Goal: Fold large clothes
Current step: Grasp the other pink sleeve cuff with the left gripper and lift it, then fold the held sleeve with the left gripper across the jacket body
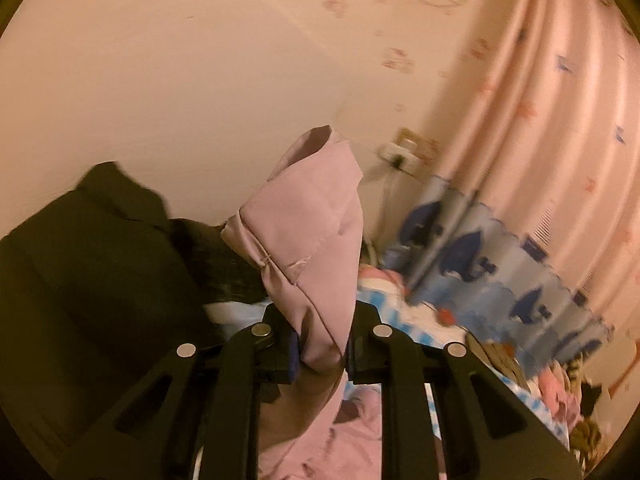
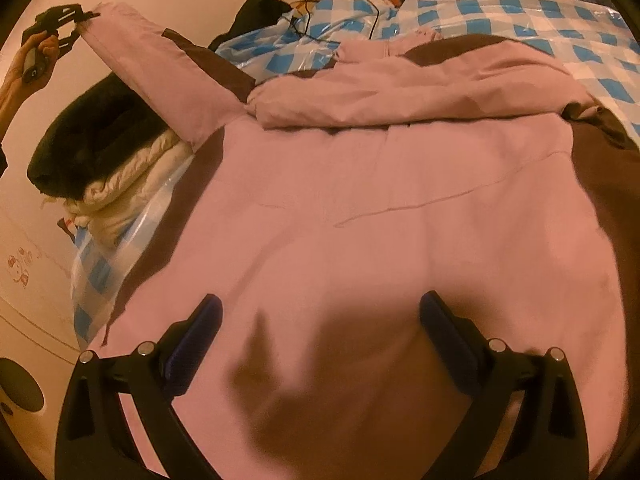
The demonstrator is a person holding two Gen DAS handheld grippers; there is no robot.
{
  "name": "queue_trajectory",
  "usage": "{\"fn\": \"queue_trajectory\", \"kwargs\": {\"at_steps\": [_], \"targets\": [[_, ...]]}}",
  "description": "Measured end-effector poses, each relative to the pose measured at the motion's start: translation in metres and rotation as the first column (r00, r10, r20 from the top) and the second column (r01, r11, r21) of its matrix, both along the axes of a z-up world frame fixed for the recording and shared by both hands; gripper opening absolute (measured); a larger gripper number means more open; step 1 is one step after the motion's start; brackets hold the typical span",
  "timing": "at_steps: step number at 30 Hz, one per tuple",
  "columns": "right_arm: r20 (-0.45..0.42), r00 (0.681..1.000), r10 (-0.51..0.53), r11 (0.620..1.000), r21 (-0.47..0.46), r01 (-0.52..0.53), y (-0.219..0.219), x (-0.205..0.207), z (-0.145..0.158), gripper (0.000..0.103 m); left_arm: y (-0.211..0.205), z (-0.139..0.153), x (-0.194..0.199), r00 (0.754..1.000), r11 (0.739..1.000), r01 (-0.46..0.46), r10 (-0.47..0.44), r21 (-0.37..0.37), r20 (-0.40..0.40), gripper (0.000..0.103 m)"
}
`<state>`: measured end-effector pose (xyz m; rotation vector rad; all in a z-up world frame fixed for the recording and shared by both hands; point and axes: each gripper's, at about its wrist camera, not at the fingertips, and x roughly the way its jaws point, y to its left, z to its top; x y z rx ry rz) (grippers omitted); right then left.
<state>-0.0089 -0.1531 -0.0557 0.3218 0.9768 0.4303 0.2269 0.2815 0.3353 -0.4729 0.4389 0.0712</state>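
Folding the pink jacket (image 2: pixel 360 208), which is lying spread across the checkered bed cover (image 2: pixel 500 12), is calling for the raised sleeve (image 1: pixel 308 216) to be carried over the body and laid flat. The left gripper (image 1: pixel 320 344) is clamping the sleeve cuff; the right gripper (image 2: pixel 320 320) is hovering wide open at the frame's bottom, holding nothing.

Pink wall (image 1: pixel 168 80), patterned curtain (image 1: pixel 560 140), warm light.

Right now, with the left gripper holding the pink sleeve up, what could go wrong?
The left gripper pinches only the cuff end of the sleeve, so it might slip out. The right gripper hovers open over the jacket body, pinning nothing, so pulling the sleeve could drag the body askew.
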Motion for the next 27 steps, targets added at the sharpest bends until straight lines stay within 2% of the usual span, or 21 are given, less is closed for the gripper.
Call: {"fn": "queue_trajectory", "kwargs": {"at_steps": [6,10,13,18,27], "targets": [[0.03,0.997,-0.071,0.997,0.039,0.07,-0.02,0.001,0.018,0.095,-0.091,0.012,-0.006,0.986,0.985,0.166,-0.167,0.043,0.023,0.014],[0.041,0.988,-0.151,0.986,0.079,0.148,-0.048,0.004,0.031,0.095,-0.165,0.003,-0.009,0.955,0.951,0.295,-0.297,0.088,0.009,0.014],[0.049,0.973,-0.227,0.968,0.125,0.219,-0.077,0.006,0.042,0.095,-0.219,-0.016,-0.009,0.925,0.919,0.38,-0.381,0.101,-0.012,0.014],[0.038,0.933,-0.358,0.915,0.211,0.343,-0.128,0.005,0.054,0.095,-0.294,-0.067,-0.012,0.867,0.862,0.499,-0.494,0.092,-0.071,0.014],[-0.013,0.859,-0.512,0.807,0.336,0.486,-0.195,0.002,0.06,0.095,-0.42,-0.214,-0.011,0.736,0.741,0.663,-0.618,0.109,-0.277,0.014]]}}
